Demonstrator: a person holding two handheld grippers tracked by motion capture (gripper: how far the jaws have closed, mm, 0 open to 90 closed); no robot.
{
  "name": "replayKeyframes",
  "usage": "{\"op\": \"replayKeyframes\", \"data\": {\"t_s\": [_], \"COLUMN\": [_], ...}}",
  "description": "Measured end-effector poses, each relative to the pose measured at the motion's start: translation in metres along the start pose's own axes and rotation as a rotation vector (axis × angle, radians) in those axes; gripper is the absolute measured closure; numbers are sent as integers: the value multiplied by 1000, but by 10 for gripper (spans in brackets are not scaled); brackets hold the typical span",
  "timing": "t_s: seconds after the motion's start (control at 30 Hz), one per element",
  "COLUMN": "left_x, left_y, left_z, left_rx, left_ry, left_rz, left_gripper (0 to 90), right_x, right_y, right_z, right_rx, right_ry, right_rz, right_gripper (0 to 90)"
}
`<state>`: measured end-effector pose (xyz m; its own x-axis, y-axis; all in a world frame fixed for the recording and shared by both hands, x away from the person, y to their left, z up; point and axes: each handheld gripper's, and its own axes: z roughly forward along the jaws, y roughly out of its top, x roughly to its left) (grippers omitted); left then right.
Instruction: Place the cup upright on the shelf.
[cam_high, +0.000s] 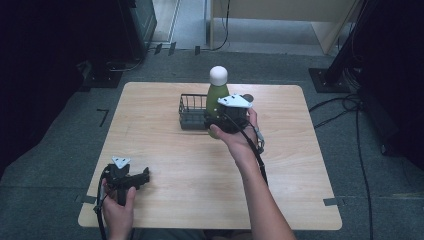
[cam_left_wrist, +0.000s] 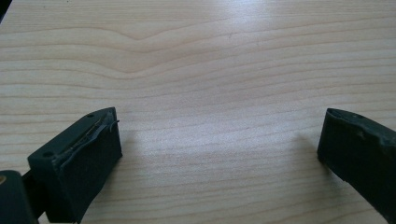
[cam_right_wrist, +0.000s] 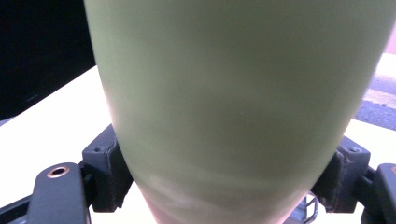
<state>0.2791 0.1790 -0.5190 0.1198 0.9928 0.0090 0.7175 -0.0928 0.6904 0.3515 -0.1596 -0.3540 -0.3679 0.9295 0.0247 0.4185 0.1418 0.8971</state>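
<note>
Wooden table (cam_high: 200, 170) on grey carpet. Green bottle (cam_high: 216, 97) with white cap (cam_high: 218, 75), upright, just right of a black wire basket (cam_high: 191, 112). Right gripper (cam_high: 227, 116) clamped on the bottle's lower body. Left gripper (cam_high: 142, 176) low at the table's near left corner, jaws pointing right, apart from everything.

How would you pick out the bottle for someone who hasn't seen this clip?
Start at the wooden table and go to its far middle, where a dark wire basket sits. The bottle stands upright just right of it, clamped by the right gripper. It is the only tall thing there: olive green with a round white cap.
</note>
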Motion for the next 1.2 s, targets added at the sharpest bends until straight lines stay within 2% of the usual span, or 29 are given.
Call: {"op": "replayKeyframes", "data": {"t_s": [0.33, 0.83, 1.0, 1.2], "left_x": [0, 0, 0, 0], "left_y": [0, 0, 0, 0], "left_z": [0, 0, 0, 0], "left_rx": [0, 0, -1, -1], "left_ry": [0, 0, 1, 1], "left_rz": [0, 1, 0, 1], "left_gripper": [0, 0, 0, 0], "right_x": [-11, -17, -20, -26], "right_y": [13, 43, 50, 54], "right_z": [13, 33, 45, 59], "right_rx": [-5, -30, -28, -25], "right_ry": [-25, -44, -61, -80], "right_rz": [7, 12, 8, 34], "right_gripper": [205, 205, 205, 205]}}
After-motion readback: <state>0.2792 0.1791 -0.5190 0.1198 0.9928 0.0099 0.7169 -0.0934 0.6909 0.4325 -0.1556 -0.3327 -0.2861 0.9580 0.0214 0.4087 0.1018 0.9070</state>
